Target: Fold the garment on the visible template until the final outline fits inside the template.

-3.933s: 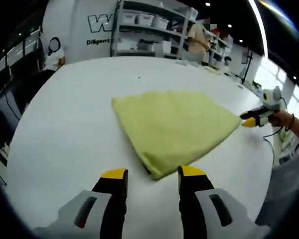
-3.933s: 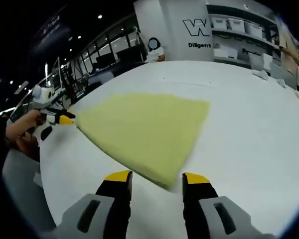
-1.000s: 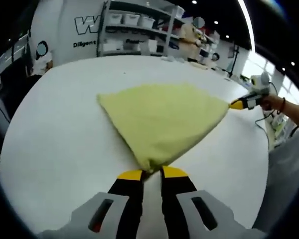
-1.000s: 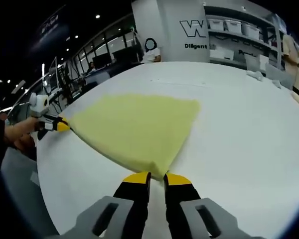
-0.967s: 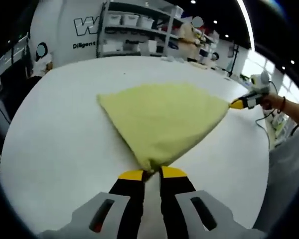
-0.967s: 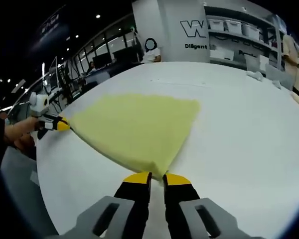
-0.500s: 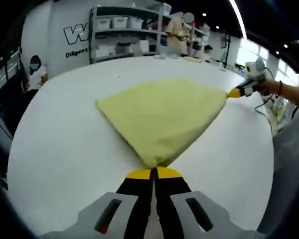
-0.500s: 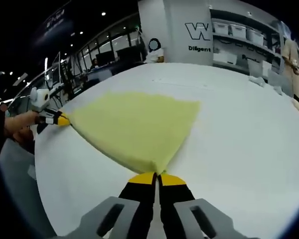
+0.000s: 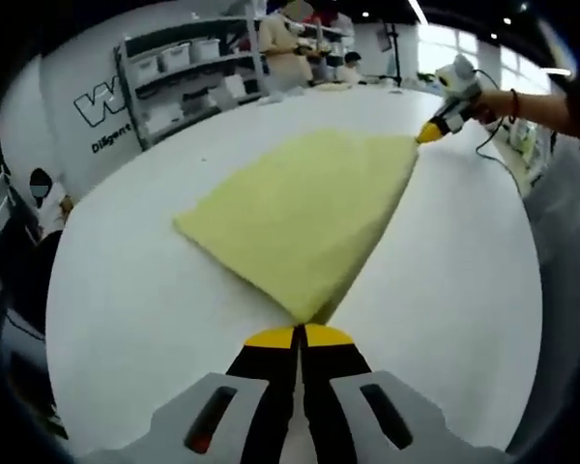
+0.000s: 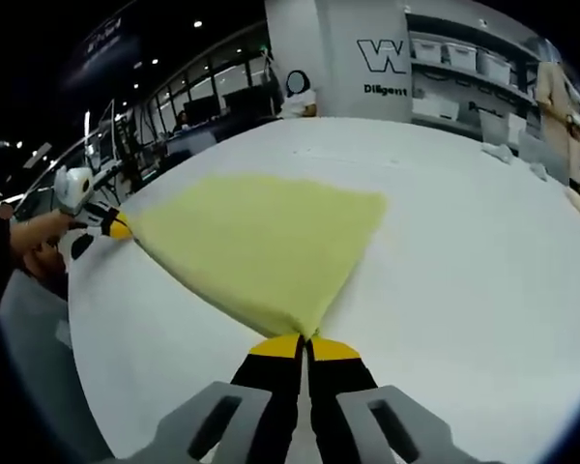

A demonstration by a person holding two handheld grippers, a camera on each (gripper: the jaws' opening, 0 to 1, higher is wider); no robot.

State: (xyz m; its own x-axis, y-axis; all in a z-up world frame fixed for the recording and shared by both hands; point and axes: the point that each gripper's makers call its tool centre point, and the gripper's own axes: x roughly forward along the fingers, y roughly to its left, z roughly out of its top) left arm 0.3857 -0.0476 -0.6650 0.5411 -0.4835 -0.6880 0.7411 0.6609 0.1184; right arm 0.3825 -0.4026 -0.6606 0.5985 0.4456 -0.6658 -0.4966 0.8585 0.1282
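Now the yellow cloth (image 9: 304, 213) lies spread flat on the white table (image 9: 126, 309), folded into a broad wedge. Left gripper (image 9: 299, 335) has its jaws pressed together on the near corner of the cloth, and right gripper (image 10: 304, 347) is likewise clamped on another corner, well apart from the first.

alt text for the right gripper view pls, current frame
The right gripper is shut on the near corner of a folded yellow garment lying on a white table. At the garment's far left corner the left gripper, held in a person's hand, grips the cloth. Shelves and a wall logo stand behind.
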